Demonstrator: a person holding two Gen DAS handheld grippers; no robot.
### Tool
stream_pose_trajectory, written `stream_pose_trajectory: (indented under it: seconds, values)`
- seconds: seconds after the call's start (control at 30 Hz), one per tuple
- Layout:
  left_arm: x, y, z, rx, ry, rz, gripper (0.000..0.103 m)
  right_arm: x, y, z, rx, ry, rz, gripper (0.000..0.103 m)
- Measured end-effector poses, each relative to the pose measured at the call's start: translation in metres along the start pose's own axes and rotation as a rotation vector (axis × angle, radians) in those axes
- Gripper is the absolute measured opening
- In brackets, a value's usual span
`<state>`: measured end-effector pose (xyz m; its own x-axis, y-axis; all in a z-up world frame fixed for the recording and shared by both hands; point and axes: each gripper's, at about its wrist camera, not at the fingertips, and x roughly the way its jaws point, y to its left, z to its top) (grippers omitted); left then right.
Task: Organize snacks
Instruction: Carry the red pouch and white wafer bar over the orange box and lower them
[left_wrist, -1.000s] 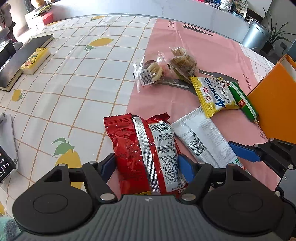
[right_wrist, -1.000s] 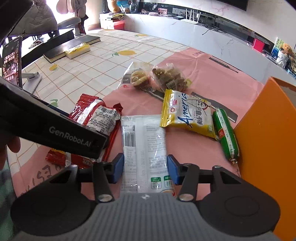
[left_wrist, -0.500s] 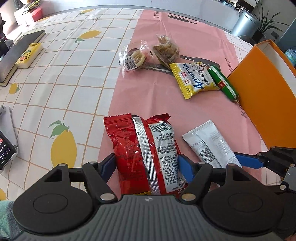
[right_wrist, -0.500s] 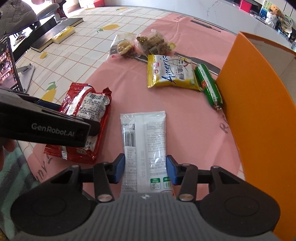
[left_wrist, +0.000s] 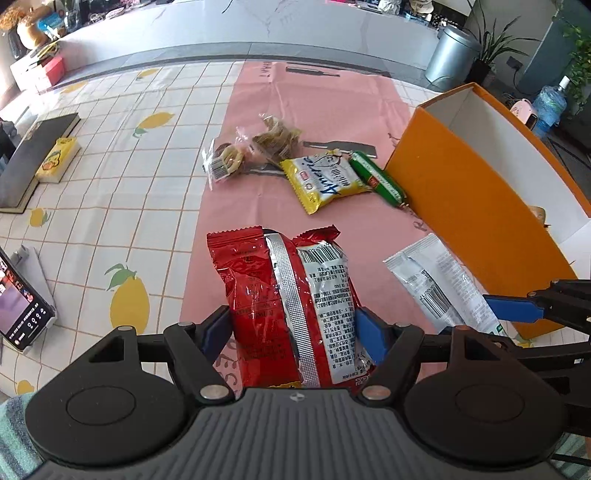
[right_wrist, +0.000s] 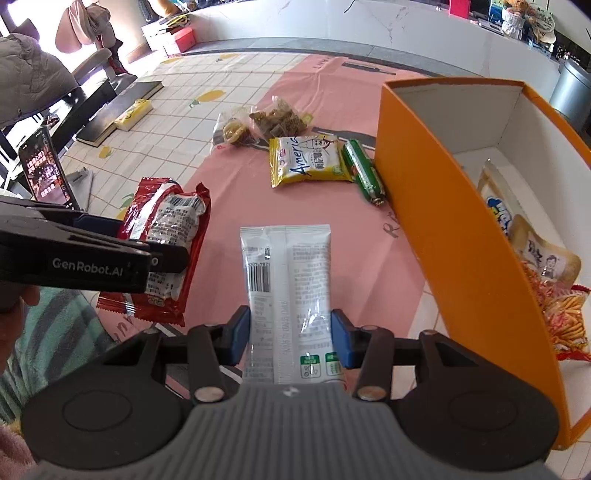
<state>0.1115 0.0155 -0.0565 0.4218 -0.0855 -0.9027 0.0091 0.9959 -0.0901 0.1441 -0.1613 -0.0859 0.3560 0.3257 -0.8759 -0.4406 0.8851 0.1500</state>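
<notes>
Two snack packets held off the surface (left_wrist: 110, 177) beside an orange box (right_wrist: 454, 229).

The left gripper (left_wrist: 291, 328) has its fingers clamped on a crinkled red packet (left_wrist: 280, 295) with a silver seam and a barcode; the right gripper (right_wrist: 291, 339) has its fingers clamped on a flat white sachet (right_wrist: 288, 280), also barcoded. Both hang above the pink cloth (left_wrist: 314, 99). Only the right wrist view looks into the box, where other snack bags (right_wrist: 535, 266) lie; the left wrist view shows just its outer wall and white lining.

Six snack packets (left_wrist: 288, 306) outside, perhaps three inside one box (right_wrist: 461, 236).
</notes>
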Motion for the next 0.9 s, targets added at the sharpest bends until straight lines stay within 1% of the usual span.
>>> stream_pose_trajectory:
  seconds: [0.13, 0.27, 0.43, 0.5, 0.7, 0.9]
  values:
    - [-0.017, -0.021, 0.012, 0.071, -0.022, -0.006, 0.083, -0.032, -0.006, 0.004, -0.038, -0.048, -0.03, 0.044]
    - [-0.032, -0.044, 0.029, 0.113, -0.03, -0.048, 0.083, -0.058, -0.016, 0.012, -0.073, -0.078, -0.071, 0.044]
    - [-0.051, -0.079, 0.055, 0.176, -0.097, -0.052, 0.083, -0.081, -0.037, 0.023, -0.096, -0.101, -0.123, 0.044]
    - [-0.055, -0.094, 0.066, 0.199, -0.112, -0.061, 0.083, -0.087, -0.048, 0.028, -0.1, -0.106, -0.151, 0.044]
    - [-0.054, -0.14, 0.097, 0.26, -0.154, -0.076, 0.083, -0.097, -0.086, 0.041, -0.102, -0.108, -0.225, 0.044]
    - [-0.034, -0.185, 0.119, 0.326, -0.16, -0.092, 0.083, -0.091, -0.131, 0.052, -0.097, -0.077, -0.293, 0.044]
